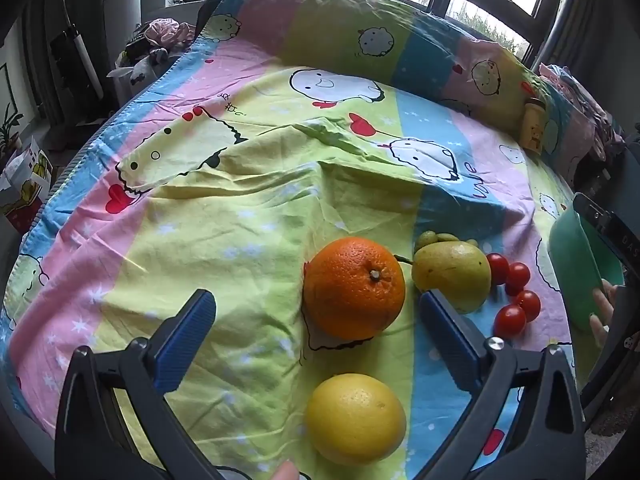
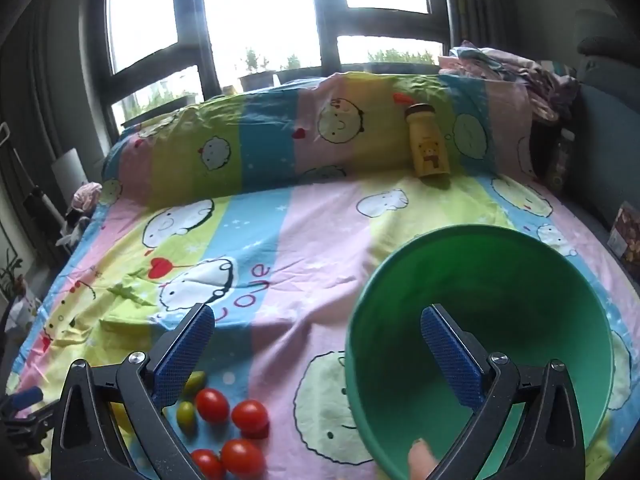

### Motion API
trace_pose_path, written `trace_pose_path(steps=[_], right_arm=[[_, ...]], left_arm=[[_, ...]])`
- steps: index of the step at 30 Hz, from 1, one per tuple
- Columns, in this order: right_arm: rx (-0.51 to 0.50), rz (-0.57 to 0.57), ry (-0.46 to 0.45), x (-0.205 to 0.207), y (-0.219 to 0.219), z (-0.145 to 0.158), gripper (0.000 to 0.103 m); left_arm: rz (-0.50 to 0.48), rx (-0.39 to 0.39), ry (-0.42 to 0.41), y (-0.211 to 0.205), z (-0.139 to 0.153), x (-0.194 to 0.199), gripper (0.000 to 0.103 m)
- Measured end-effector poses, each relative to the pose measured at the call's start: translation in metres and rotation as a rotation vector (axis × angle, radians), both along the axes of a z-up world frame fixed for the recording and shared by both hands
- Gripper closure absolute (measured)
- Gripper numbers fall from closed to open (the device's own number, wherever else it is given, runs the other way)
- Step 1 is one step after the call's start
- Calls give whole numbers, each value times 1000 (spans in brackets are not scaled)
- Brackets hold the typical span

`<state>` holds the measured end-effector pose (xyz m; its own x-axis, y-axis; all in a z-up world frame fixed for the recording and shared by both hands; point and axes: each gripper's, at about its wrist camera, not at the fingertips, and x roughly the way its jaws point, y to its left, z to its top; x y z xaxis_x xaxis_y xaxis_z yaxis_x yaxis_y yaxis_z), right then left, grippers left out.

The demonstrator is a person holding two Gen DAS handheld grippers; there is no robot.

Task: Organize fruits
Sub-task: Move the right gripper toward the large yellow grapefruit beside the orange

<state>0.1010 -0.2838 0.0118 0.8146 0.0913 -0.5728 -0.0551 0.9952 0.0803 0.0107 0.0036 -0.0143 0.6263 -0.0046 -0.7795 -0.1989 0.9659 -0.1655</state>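
Observation:
In the left wrist view an orange (image 1: 354,288) lies on the cartoon-print sheet (image 1: 240,232), with a yellow citrus fruit (image 1: 356,418) nearer to me. A yellow-green pear (image 1: 452,270) and several cherry tomatoes (image 1: 516,296) lie to the right. My left gripper (image 1: 316,304) hangs open above the sheet, the orange just beyond its fingertips. In the right wrist view my right gripper (image 2: 316,320) is open. Its right finger (image 2: 448,356) is in front of the tilted green bowl (image 2: 400,264), whose left rim lies between the fingers, and nothing is gripped. Cherry tomatoes (image 2: 240,432) and small green fruits (image 2: 186,416) lie at lower left.
A yellow bottle with a bear print (image 2: 428,144) leans against the long pillow (image 2: 260,148) at the far side of the bed. Crumpled clothes (image 2: 520,68) are piled at the back right. Windows stand behind. The sheet is wrinkled in the middle.

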Motion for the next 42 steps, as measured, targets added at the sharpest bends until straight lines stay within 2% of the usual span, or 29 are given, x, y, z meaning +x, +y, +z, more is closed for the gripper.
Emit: trace_pose_path(steps=[2,6,11,15,17,21,22,26,33,38,42], right_arm=[[-37,-32,20,-3,3,0,0],[-83,-15,2,-28,16,6,0],[-92,9,9,-45,17,5,0],[-102,-34,39,-46,19,0,0],[-141,-45,56,-55,20,9,0],[-75,25,-32,-75,35,25,0],[-28,50,-55,-78,39,25,0],[77,173,32,-74,66,20,0],[196,223,204,-62,90,4,0],[279,264,251,-60,95,-6,0],[327,291,293,-57,101,-10,12]], left_arm=[[0,1,3,0,0,0,1],[2,0,-1,0,0,-1,1],[0,-5,3,1,0,-3,1],[-9,-17,-6,2,4,-5,1],[-12,-28,-12,3,6,-7,1],[-16,-55,-23,7,10,-10,2],[-13,-64,-28,8,11,-11,2],[-12,-92,-41,13,15,-14,2],[3,-130,-28,25,15,-18,10],[-5,-161,-7,31,14,-19,18],[-33,-181,23,28,10,-17,29]])
